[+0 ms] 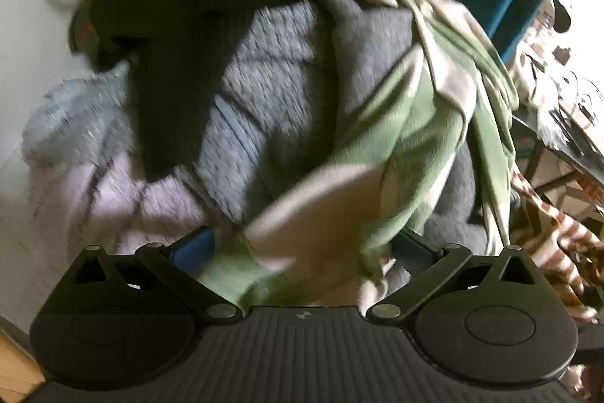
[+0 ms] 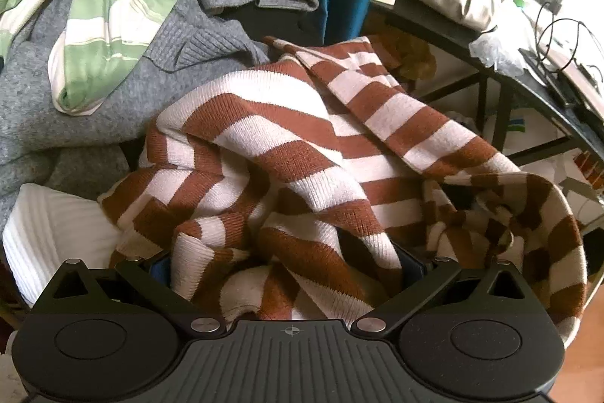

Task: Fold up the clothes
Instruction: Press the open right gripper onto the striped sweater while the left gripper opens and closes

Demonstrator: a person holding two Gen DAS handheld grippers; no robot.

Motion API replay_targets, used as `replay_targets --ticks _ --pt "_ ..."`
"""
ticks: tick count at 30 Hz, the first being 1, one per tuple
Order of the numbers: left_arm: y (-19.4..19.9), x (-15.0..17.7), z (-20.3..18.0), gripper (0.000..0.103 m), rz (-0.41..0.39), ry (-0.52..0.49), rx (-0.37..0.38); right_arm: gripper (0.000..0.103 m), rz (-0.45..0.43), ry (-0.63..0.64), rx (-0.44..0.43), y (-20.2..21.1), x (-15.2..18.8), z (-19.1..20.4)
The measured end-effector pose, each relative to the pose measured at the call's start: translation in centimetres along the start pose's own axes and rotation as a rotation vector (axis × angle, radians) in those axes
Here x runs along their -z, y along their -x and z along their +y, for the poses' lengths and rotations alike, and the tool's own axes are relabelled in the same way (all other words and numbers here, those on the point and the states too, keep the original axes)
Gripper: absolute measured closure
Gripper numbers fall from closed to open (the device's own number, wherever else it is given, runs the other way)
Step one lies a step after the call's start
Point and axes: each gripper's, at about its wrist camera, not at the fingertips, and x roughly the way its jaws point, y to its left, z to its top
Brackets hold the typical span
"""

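In the left wrist view, the left tool (image 1: 302,252) is sitting with its jaws spread wide, and green-and-cream cloth (image 1: 396,123) is bunching between them. Whether the pads are actually pinching that cloth I cannot tell; the frame is smeared by motion. Ahead of the tool a grey knit (image 1: 264,93) is lying under the green cloth, a black garment (image 1: 181,36) is draped to its left, and a pale lilac piece (image 1: 113,199) is showing near the left finger. The pile's far edge is running out of frame, so the garments' outlines are hard to read.

In the right wrist view, the right tool (image 2: 290,267) is also standing wide, with the striped sweater (image 2: 294,153) heaped between and over its fingers. The fingertips are buried in the folds, so a real grip cannot be confirmed. To the left a white ribbed piece (image 2: 49,237) is peeking out; further ahead-left the grey knit (image 2: 94,101) is carrying the green cloth (image 2: 113,6). A cluttered counter (image 2: 502,70) is standing off to the right.

Judging from this, one garment is being separated from the heap. Doing it well probably means catching a single layer at a hem or shoulder, then lifting clear before flattening.
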Motion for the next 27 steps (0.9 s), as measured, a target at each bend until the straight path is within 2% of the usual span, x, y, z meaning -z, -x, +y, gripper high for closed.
replay_targets --ticks 6,9,11,12,13,14,16,18,20,21,22,24,27 --pt "1.3 1.3 -1.0 0.001 -0.011 -0.153 0.049 0.001 -0.024 0.018 0.009 -0.3 0.6 0.3" --pt "1.3 2.1 -1.2 0.002 -0.005 -0.221 0.025 0.001 -0.039 0.024 0.02 -0.3 1.0 0.5" --pt "1.5 2.3 -1.3 0.014 -0.009 -0.236 0.023 0.001 -0.043 0.028 0.028 -0.4 1.1 0.7" --pt "1.7 2.3 -1.3 0.035 -0.019 -0.24 0.027 0.001 -0.045 0.03 0.033 -0.4 1.1 0.8" --pt "2.0 2.3 -1.3 0.048 -0.027 -0.244 0.032 0.001 -0.047 0.031 0.036 -0.4 1.1 0.8" --pt "2.4 2.3 -1.5 0.052 -0.04 -0.247 0.039 0.001 -0.049 0.031 0.04 -0.5 1.1 0.9" --pt "3.4 2.3 -1.9 0.067 -0.068 -0.252 0.053 0.001 -0.059 0.031 0.046 -0.4 1.4 1.0" --pt "4.5 2.5 -2.2 0.076 -0.104 -0.263 0.091 0.001 -0.069 0.031 0.051 -0.3 1.6 1.2" --pt "5.6 2.5 -2.2 0.08 -0.142 -0.286 0.109 0.001 -0.077 0.029 0.052 -0.2 1.8 1.2" --pt "6.1 2.6 -2.1 0.087 -0.161 -0.299 0.116 0.001 -0.08 0.027 0.052 -0.1 1.9 1.1" --pt "6.1 2.3 -2.4 0.089 -0.176 -0.306 0.115 0.001 -0.081 0.026 0.052 -0.1 1.9 1.1" --pt "6.6 1.9 -1.6 0.09 -0.203 -0.294 0.109 0.001 -0.084 0.024 0.054 -0.1 2.0 1.2" --pt "5.8 1.0 -0.6 0.089 -0.184 -0.244 0.101 0.001 -0.091 0.021 0.063 -0.2 2.1 1.3"
